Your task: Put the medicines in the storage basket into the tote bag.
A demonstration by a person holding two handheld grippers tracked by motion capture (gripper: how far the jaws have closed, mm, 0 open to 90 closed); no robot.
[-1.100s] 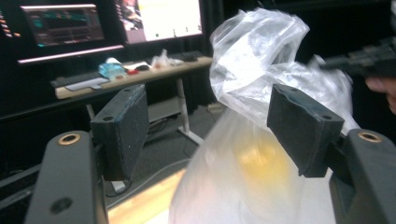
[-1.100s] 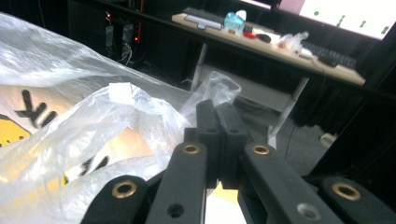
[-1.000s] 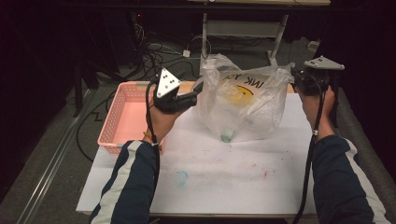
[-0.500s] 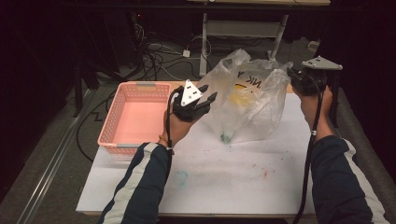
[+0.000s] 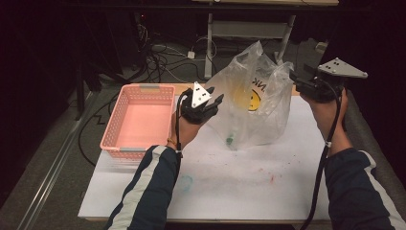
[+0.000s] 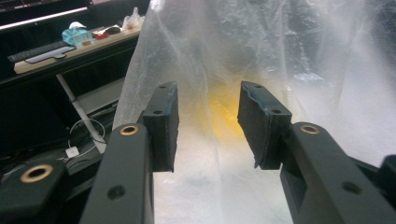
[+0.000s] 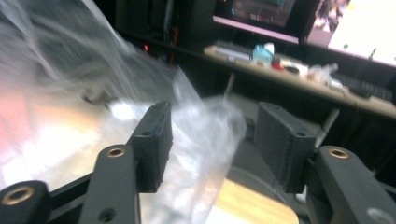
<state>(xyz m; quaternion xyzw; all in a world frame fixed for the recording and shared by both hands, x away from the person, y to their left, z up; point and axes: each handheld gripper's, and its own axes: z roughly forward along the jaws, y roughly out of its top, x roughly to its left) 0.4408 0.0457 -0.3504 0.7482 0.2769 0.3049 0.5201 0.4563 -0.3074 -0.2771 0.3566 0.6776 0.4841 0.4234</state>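
The left tool (image 5: 213,101) has moved right since 1 s ago, from beside the pink basket (image 5: 140,120) to the clear plastic bag (image 5: 253,103). Its jaws are spread, gripping nothing. The right tool (image 5: 293,77), jaws also spread and empty, sits at the bag's right edge. The bag stands on the white desk (image 5: 239,187).

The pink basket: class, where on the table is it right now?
In the high view, the pink basket sits at the table's left edge, just left of the left tool and the plastic bag.
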